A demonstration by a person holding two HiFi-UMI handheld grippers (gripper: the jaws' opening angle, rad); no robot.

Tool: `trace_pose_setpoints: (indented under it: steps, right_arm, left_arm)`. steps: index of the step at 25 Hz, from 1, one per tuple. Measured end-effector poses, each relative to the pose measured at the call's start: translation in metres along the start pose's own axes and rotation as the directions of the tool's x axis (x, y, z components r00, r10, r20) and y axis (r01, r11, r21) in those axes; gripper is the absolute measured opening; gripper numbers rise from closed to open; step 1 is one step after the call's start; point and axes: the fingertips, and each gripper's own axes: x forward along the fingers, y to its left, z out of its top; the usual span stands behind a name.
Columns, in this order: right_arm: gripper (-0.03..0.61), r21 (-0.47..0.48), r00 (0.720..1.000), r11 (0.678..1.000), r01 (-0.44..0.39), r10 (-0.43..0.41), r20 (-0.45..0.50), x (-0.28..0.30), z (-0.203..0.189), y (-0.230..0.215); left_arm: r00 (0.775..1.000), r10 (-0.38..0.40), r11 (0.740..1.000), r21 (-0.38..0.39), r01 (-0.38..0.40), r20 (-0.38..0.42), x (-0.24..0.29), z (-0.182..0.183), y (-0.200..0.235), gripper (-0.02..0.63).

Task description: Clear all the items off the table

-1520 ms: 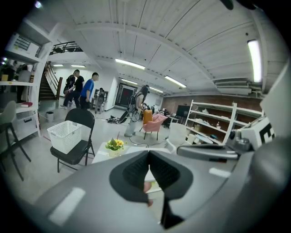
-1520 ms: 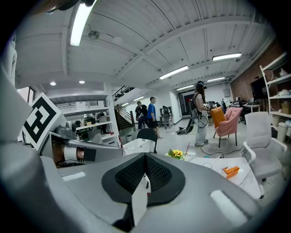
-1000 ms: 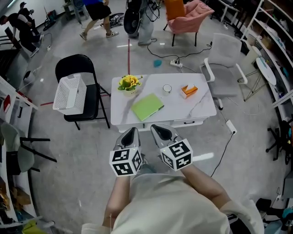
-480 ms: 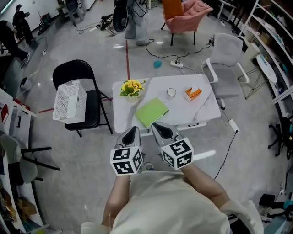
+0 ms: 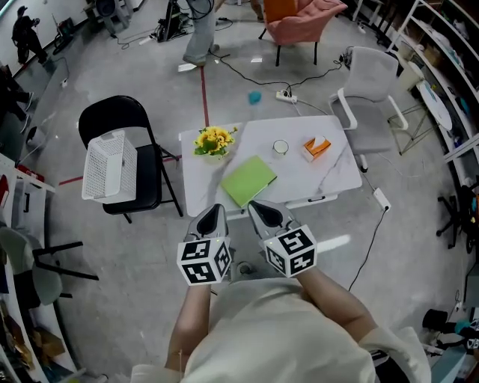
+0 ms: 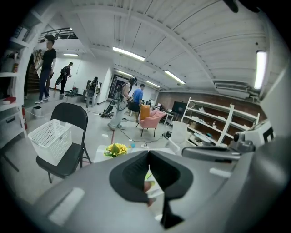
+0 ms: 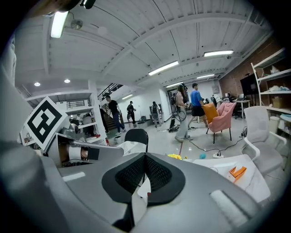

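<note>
The left tongs (image 5: 213, 215) and right tongs (image 5: 263, 212) are closed and empty, side by side at the table's (image 5: 333, 178) near edge. On the table sit flowers (image 5: 213, 140), a green book (image 5: 249, 180), a cup (image 5: 281, 146) and an orange box (image 5: 316, 147).

We see a grey floor (image 5: 112, 292), a black folding chair (image 5: 112, 116) at left, a pink armchair (image 5: 303, 19) at top, and shelving (image 5: 441, 45) upper right.
</note>
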Motion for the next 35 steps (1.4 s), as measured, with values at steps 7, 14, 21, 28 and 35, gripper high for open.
trace_pose_setpoints:
  steps: [7, 14, 21, 28, 35]
  right_arm:
    - [-0.003, 0.013, 0.999, 1.000, 0.007, -0.006, -0.033, 0.008, -0.005, -0.017]
    - [-0.002, -0.009, 0.998, 1.000, -0.011, 0.010, -0.067, 0.031, -0.003, -0.041]
    - [-0.002, -0.008, 0.994, 1.000, -0.007, 0.006, -0.113, 0.053, -0.010, -0.073]
    - [-0.003, 0.027, 0.988, 0.999, 0.019, -0.015, -0.154, 0.078, -0.025, -0.109]
    - [-0.002, 0.066, 0.979, 0.998, 0.007, 0.006, -0.202, 0.104, -0.046, -0.129]
  left_arm:
    - [0.999, -0.005, 1.000, -0.022, 0.004, -0.036, 0.022, -0.005, 0.000, 0.009]
    - [0.999, -0.002, 0.999, -0.039, 0.000, -0.047, 0.056, 0.002, 0.001, 0.009]
    - [0.997, 0.007, 0.998, -0.056, -0.011, -0.071, 0.096, 0.005, 0.006, 0.009]
    - [0.991, 0.028, 0.996, -0.078, -0.038, -0.130, 0.133, -0.012, 0.021, 0.009]
    - [0.982, 0.043, 0.995, -0.081, -0.059, -0.183, 0.166, -0.028, 0.031, 0.009]
